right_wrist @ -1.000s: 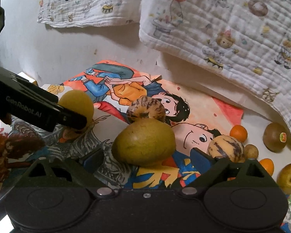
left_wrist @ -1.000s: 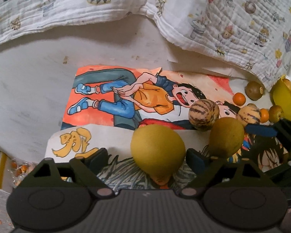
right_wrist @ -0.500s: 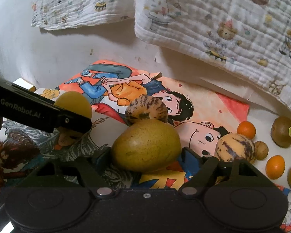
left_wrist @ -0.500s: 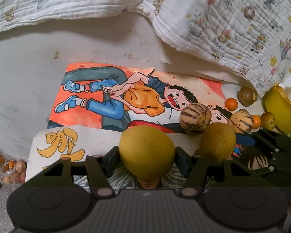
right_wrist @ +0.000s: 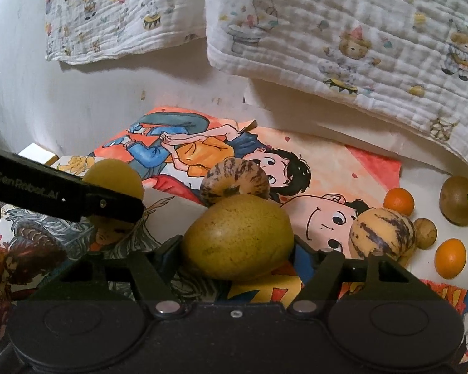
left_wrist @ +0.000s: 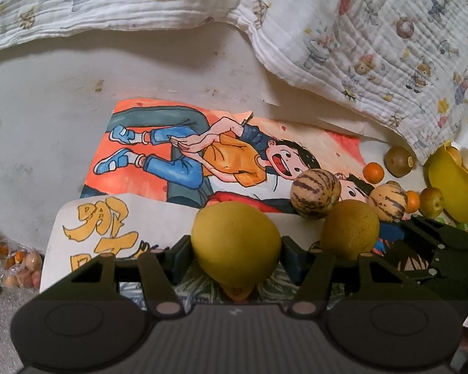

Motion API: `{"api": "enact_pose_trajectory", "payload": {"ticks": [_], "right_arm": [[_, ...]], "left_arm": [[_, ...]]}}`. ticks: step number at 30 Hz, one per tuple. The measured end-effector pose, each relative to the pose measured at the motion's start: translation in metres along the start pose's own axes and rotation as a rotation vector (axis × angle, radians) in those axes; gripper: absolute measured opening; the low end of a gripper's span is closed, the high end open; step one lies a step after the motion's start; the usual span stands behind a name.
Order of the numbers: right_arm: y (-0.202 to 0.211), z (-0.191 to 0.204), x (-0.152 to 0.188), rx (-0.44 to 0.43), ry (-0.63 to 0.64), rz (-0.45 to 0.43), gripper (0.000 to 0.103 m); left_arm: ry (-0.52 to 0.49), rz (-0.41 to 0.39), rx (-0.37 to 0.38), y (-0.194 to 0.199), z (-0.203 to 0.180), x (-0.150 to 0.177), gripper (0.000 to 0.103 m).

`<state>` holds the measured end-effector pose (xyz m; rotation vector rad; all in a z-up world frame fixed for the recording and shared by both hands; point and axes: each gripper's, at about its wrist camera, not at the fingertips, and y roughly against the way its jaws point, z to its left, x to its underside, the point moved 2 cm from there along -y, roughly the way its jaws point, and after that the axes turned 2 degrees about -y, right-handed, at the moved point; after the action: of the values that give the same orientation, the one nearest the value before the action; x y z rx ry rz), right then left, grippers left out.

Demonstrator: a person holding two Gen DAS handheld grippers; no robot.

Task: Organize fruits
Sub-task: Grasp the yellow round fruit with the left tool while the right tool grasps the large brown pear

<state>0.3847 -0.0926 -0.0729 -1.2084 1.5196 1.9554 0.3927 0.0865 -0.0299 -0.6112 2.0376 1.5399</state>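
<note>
My left gripper (left_wrist: 235, 251) is shut on a yellow-green pear (left_wrist: 235, 240), held over the cartoon poster (left_wrist: 177, 155). My right gripper (right_wrist: 237, 246) is shut on a second greenish pear (right_wrist: 238, 237); this pear also shows in the left wrist view (left_wrist: 351, 229). The left gripper's pear shows at the left of the right wrist view (right_wrist: 114, 180), behind the left gripper's black finger (right_wrist: 78, 198). Two striped melons (right_wrist: 234, 184) (right_wrist: 382, 233) lie on the poster just beyond the pears.
Small oranges (right_wrist: 398, 201) (right_wrist: 449, 258), a kiwi (right_wrist: 458, 200) and a small brown fruit (right_wrist: 424, 233) lie at the right. A yellow bowl (left_wrist: 449, 187) stands at the far right. Printed cloths (left_wrist: 358, 31) hang at the back. A bag of fruit (left_wrist: 18, 263) lies lower left.
Both grippers closed onto their pears. Both views have shifted slightly as the grippers lifted a little with the pears.
</note>
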Motion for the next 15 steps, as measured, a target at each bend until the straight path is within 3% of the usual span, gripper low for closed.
{"api": "enact_pose_trajectory", "payload": {"ticks": [9,15], "right_arm": [[0.026,-0.003,0.009,-0.026,-0.005,-0.043,0.072],[0.065,-0.002,0.020,-0.039,-0.018,-0.073,0.072]], "left_arm": [[0.004,-0.031,0.018,0.020,-0.011,0.013,0.064],[0.020,-0.062,0.038,0.047,-0.024,0.028,0.064]]}}
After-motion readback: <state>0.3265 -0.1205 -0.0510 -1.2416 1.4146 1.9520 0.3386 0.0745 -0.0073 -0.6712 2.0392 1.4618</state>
